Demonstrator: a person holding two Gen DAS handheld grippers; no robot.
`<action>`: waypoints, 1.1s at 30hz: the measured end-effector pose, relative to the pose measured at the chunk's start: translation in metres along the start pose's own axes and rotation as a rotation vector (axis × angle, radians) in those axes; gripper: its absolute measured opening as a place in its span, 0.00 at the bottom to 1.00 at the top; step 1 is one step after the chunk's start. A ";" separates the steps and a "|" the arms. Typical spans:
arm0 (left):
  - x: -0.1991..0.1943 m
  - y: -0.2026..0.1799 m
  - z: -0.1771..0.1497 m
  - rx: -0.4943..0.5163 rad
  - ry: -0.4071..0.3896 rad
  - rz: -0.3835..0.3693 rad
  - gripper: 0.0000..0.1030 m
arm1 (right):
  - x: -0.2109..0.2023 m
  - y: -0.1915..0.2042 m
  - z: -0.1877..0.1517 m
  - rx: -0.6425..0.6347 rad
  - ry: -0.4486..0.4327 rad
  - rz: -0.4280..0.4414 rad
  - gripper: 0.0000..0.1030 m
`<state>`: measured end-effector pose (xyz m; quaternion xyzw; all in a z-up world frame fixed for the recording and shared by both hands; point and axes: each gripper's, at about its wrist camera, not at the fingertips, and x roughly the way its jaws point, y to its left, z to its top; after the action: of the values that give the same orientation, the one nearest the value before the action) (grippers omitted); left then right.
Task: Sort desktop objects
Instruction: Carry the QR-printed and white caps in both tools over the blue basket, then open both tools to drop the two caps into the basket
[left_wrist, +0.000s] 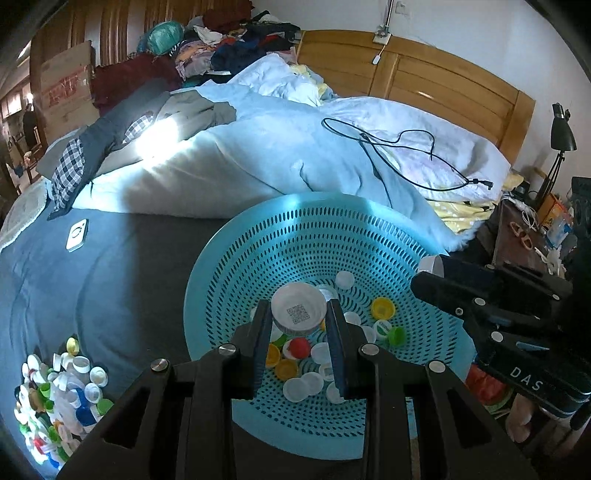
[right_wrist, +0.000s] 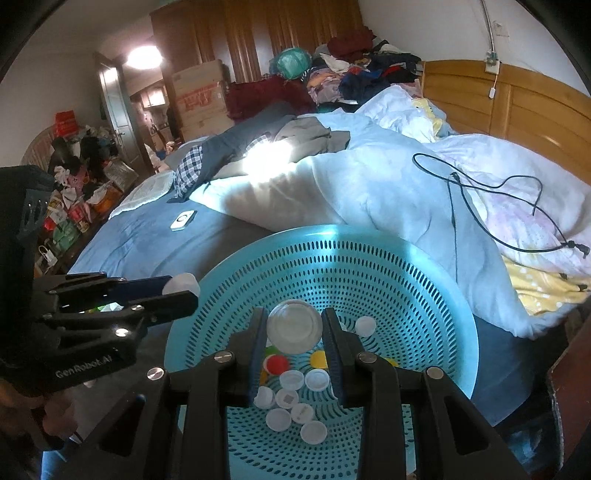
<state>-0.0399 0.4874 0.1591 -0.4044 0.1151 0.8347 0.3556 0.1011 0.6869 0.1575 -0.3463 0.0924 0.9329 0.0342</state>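
Note:
A teal perforated basket (left_wrist: 314, 236) lies on the bed and holds several loose bottle caps (left_wrist: 303, 384), white, yellow, red and green. My left gripper (left_wrist: 299, 314) is shut on a white cap with a QR code inside (left_wrist: 298, 309), held above the basket. My right gripper (right_wrist: 294, 326) is shut on a clear whitish cap (right_wrist: 294, 326), also above the basket (right_wrist: 369, 266) and its caps (right_wrist: 291, 398). Each gripper shows in the other's view: the right one (left_wrist: 432, 271) at the basket's right rim, the left one (right_wrist: 181, 288) at its left rim.
A heap of mixed caps (left_wrist: 59, 395) lies on the blue sheet left of the basket. A white remote (left_wrist: 77, 234) lies farther back. A rumpled white duvet with a black cable (left_wrist: 399, 155) rises behind the basket. A cluttered bedside table (left_wrist: 532, 236) stands right.

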 end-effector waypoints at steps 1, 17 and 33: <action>0.001 -0.001 0.001 0.002 -0.001 0.001 0.24 | 0.001 0.000 0.000 0.000 0.001 0.000 0.31; 0.011 0.001 0.009 -0.001 0.001 -0.002 0.24 | 0.008 -0.002 -0.003 -0.006 0.011 0.003 0.31; 0.015 0.001 0.008 -0.011 -0.021 0.019 0.52 | 0.010 -0.010 -0.006 0.011 -0.008 -0.034 0.49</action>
<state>-0.0513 0.4982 0.1524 -0.3965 0.1107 0.8428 0.3468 0.0990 0.6956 0.1448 -0.3437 0.0917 0.9331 0.0524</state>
